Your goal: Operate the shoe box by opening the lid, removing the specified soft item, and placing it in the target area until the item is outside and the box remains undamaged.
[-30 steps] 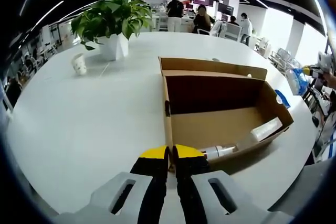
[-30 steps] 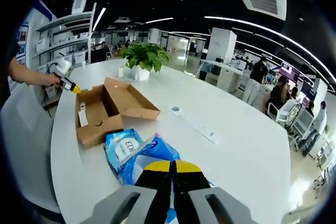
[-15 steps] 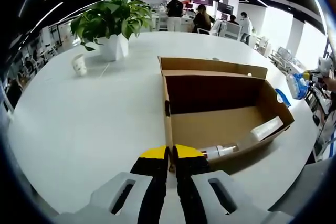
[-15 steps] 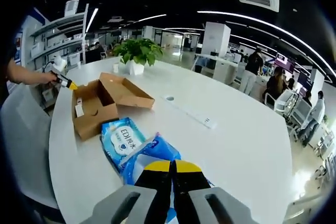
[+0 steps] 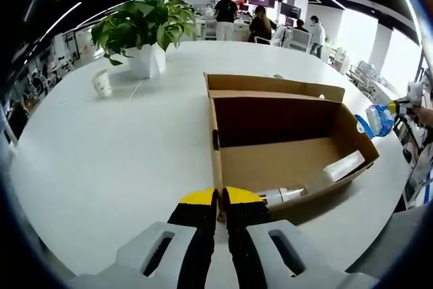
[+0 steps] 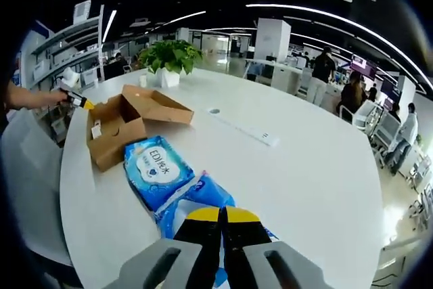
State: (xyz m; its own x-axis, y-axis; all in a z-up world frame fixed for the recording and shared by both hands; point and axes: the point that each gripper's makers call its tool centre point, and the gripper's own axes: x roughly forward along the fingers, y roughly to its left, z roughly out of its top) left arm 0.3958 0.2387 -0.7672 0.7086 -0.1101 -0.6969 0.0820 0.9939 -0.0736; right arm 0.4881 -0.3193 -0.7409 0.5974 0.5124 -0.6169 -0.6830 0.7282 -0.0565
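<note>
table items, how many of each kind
shoe box: 1
blue wipes pack: 1
white bottle in the box: 2
potted plant: 1
cup: 1
power strip: 1
total: 7

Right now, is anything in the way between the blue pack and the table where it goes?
Nothing visible. The right gripper holds the blue pack out of the box, over bare table.
</note>
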